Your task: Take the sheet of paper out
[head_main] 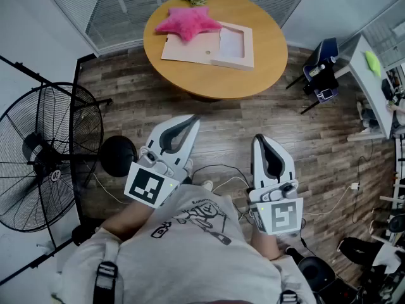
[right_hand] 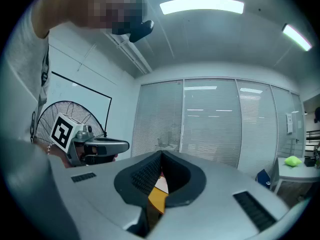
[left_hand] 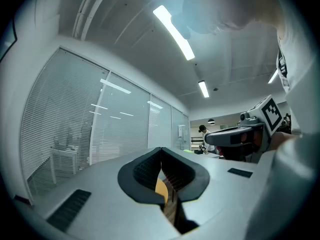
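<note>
A white sheet of paper (head_main: pixel 231 42) lies in a shallow pale frame on a beige board (head_main: pixel 186 49), on the round wooden table (head_main: pixel 266 62) far ahead. A pink star-shaped cushion (head_main: pixel 188 21) rests on the board's left end. Both grippers are held close to my body over the floor, well short of the table. My left gripper (head_main: pixel 192 119) (left_hand: pixel 161 149) is shut with nothing in it. My right gripper (head_main: pixel 258 138) (right_hand: pixel 161 155) is also shut and empty. Each gripper view catches the other gripper beside it and only a sliver of the table between the jaws.
A large standing fan (head_main: pixel 44 157) fills the left, with a black round base (head_main: pixel 118 156) beside it. Cables (head_main: pixel 221 170) trail over the wood floor. A white desk (head_main: pixel 373 87) and a dark blue chair (head_main: pixel 321 68) stand at the right. Blinds line the glass wall behind the table.
</note>
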The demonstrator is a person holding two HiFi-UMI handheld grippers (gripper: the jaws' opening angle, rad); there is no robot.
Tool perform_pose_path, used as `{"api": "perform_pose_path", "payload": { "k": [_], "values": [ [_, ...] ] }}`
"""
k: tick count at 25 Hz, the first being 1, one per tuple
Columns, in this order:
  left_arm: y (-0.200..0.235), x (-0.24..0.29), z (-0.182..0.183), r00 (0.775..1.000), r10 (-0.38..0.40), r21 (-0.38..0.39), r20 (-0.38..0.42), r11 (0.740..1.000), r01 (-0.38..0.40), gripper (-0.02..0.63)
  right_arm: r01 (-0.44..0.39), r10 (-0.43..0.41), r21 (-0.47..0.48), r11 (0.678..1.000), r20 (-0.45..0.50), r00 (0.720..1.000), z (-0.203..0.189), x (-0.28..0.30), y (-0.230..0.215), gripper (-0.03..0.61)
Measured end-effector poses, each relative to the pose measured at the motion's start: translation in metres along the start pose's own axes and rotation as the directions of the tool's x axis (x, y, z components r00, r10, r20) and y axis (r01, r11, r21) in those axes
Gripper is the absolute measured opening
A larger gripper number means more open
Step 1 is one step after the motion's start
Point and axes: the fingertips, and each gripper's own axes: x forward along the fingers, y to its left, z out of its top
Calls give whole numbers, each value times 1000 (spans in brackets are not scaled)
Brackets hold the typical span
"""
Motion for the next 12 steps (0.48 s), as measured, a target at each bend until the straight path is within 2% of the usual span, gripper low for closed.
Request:
{"api": "perform_pose_path", "payload": {
  "k": [4,8,12],
  "values": [
    [21,-3,3,1000,-14,-17,10,1000,14,20,8,-7,-34,999,35,999,17,25,14,8],
    [49,-5,-4,998,-38,9,-43,999,39,20,13,-13,-29,1000,10,1000,10,52,23,8],
    [75,-5,-1,999,-48,-12,-22,999,48,20,18,-18,-22,1000,19,1000,15,74,34,8]
  ]
}}
